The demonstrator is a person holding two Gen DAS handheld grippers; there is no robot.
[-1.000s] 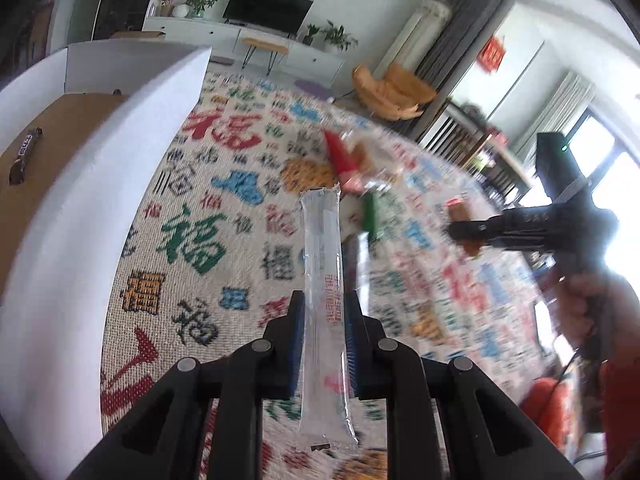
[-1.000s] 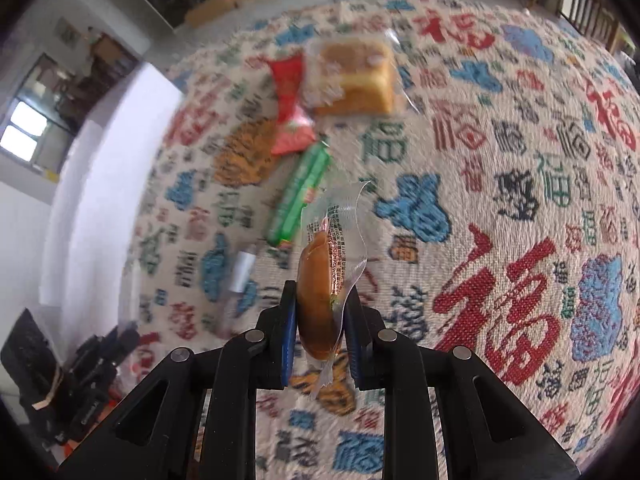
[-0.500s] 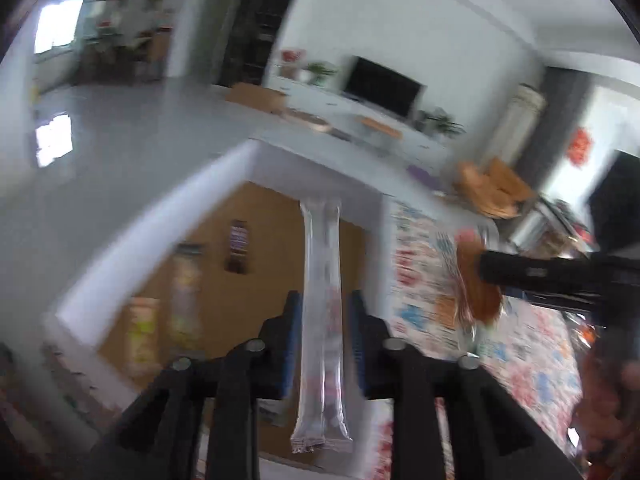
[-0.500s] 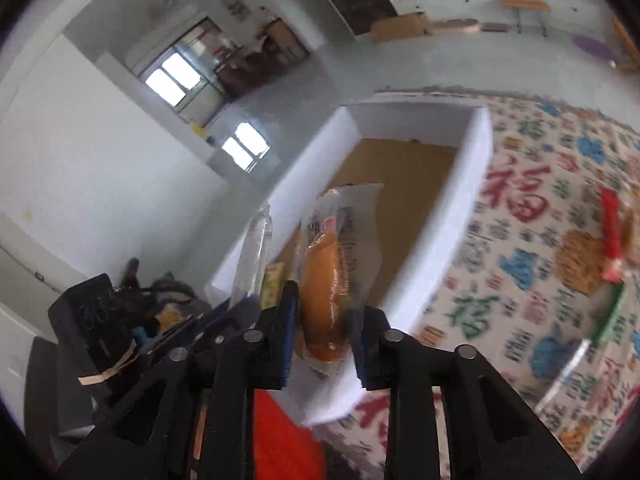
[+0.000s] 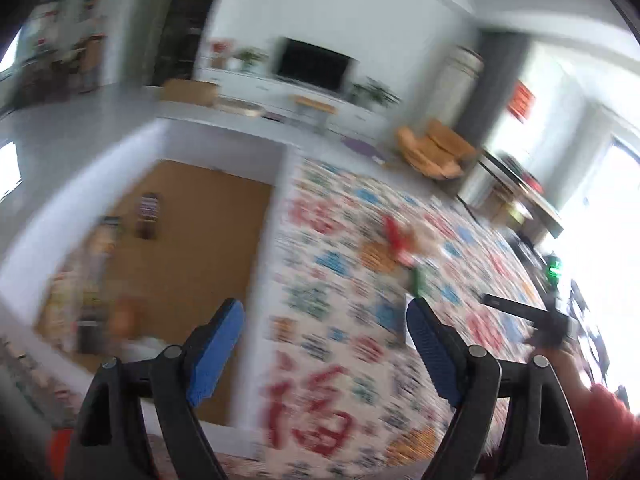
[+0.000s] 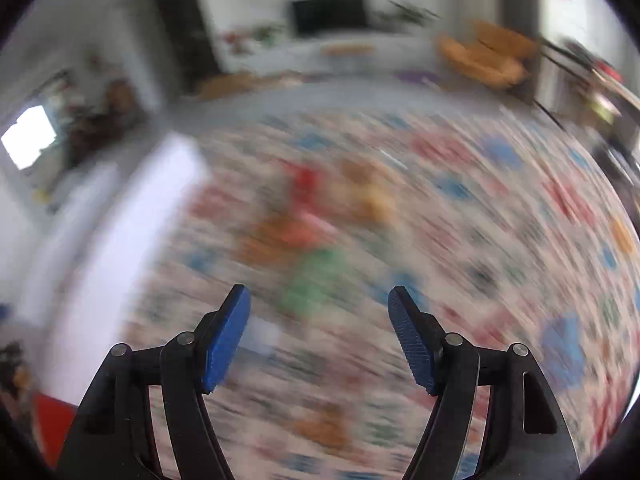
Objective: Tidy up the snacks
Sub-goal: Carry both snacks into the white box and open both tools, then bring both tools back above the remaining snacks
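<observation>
Woven cloth patterned with red, blue and green characters (image 5: 352, 320) covers the table, and both views are smeared with motion blur. Behind it sits a bright living room: a dark flat television (image 5: 312, 66) on a low white cabinet (image 5: 280, 94), and tan cushioned chairs (image 5: 436, 150) off to the right. At the cloth's left edge stands the white-walled cardboard box with a brown floor (image 5: 192, 248), and several wrapped snacks lie along its left side, among them a dark striped packet (image 5: 147, 216) and an orange-brown wrapped one (image 5: 124, 316), too blurred to name further. Out on the cloth a red wrapped snack (image 5: 394, 236) and a green stick snack (image 5: 418, 282) lie near each other, well apart from the box. Left gripper (image 5: 326, 346) hovers above the box's right wall, jaws spread wide, blue pads (image 5: 216, 352) holding nothing. Right gripper (image 6: 320, 334) hangs over the cloth, jaws equally wide and empty, with the green snack's blur just ahead of it.
</observation>
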